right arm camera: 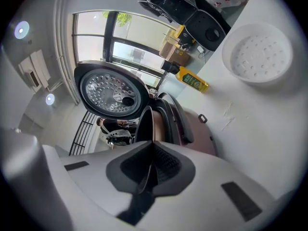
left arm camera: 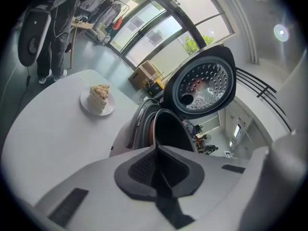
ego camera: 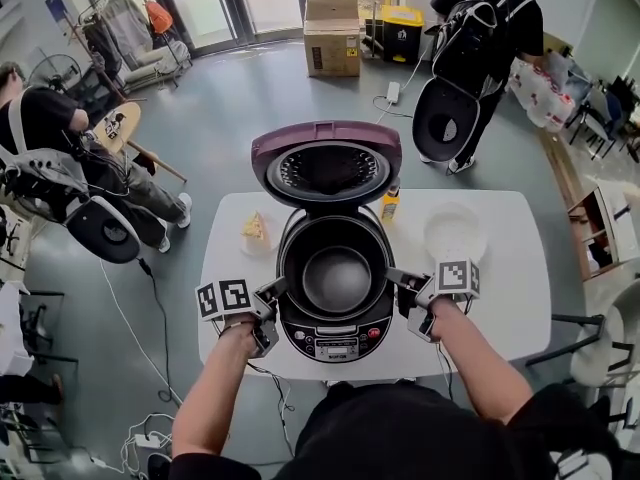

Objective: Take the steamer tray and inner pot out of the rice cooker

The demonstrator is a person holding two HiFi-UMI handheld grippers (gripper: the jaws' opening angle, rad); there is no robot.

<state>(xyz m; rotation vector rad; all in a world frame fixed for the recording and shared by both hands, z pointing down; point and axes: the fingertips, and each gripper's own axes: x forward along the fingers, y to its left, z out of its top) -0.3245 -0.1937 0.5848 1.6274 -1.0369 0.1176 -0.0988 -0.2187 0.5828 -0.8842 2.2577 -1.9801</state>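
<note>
Dark rubber pads (left arm camera: 139, 170) of the left gripper (left arm camera: 157, 163) are pressed together on the thin rim of the inner pot (left arm camera: 169, 129). The right gripper (right arm camera: 151, 163) pinches the opposite side of the same rim in the same way. The pot sits inside the rice cooker (ego camera: 335, 340), between the two grippers. Just behind them the cooker's lid (ego camera: 326, 168) stands open, with its holed inner plate facing forward. To the right of the right gripper and further back, the white steamer tray (ego camera: 455, 231) lies on the white table (ego camera: 505, 298), apart from the cooker. A yellow bottle (ego camera: 390, 206) stands between tray and lid. Beyond the left gripper, a slice of cake (ego camera: 255, 228) on a small plate rests beside the cooker.
</note>
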